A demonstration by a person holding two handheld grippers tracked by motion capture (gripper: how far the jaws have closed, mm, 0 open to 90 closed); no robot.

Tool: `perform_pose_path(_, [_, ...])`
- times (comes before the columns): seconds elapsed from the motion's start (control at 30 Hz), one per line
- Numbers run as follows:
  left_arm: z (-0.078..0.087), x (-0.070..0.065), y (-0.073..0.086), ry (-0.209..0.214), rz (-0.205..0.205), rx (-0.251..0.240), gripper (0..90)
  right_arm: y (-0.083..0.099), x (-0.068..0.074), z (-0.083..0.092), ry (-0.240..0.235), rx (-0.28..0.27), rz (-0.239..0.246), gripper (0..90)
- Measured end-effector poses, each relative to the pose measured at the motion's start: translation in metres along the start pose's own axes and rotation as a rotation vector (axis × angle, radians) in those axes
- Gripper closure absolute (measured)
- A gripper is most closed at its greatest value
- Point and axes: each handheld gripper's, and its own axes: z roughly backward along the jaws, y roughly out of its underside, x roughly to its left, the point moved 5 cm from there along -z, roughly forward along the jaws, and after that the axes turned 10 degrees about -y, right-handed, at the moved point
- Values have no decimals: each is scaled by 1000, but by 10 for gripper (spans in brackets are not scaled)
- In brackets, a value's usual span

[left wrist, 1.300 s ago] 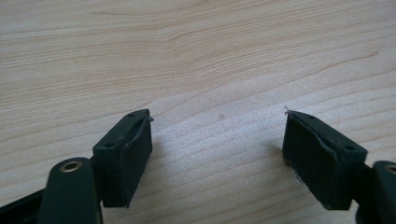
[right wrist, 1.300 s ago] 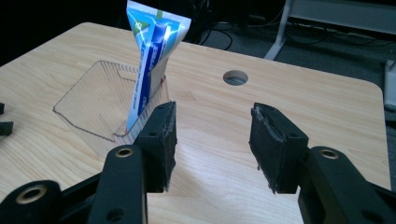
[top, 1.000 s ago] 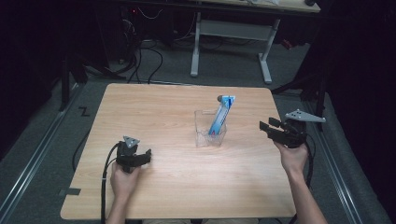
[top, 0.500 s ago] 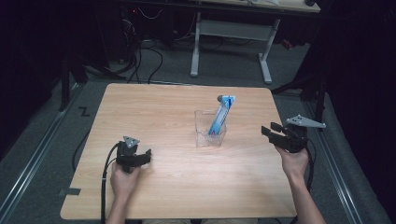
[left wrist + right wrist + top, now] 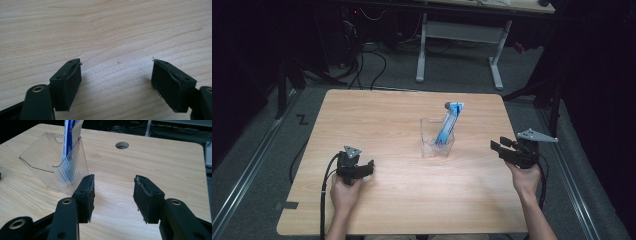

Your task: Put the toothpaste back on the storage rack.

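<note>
A clear plastic holder (image 5: 436, 142) stands at the middle of the wooden table (image 5: 377, 115), and a blue and white tube (image 5: 448, 122) leans upright in it. My right gripper (image 5: 497, 148) hovers at the table's right side, pointing left toward the holder. It is open, and its jaws have just closed a little with nothing between them. In the right gripper view the gripper (image 5: 113, 192) has the holder (image 5: 50, 167) and tube (image 5: 70, 135) just ahead to the left. My left gripper (image 5: 369, 169) rests near the front left, open (image 5: 116, 75) over bare wood.
A round cable hole (image 5: 122, 145) is cut in the tabletop beyond the holder. A white-legged desk (image 5: 459, 32) and floor cables (image 5: 362, 60) lie behind the table. Dark carpet surrounds it, with a rail (image 5: 252, 150) at the left.
My right gripper has sunk a little toward the table and drifted slightly nearer. The left gripper, holder and tube have stayed put.
</note>
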Motion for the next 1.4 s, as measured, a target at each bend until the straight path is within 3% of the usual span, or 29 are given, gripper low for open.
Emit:
perform_pose_path(0.93, [0, 0, 0, 0, -1, 0, 244, 38, -6, -15, -9, 34, -55, 531])
perform_pose_path(1.4, [0, 0, 0, 0, 0, 0, 244, 50, -7, -22, -4, 49, -53, 538])
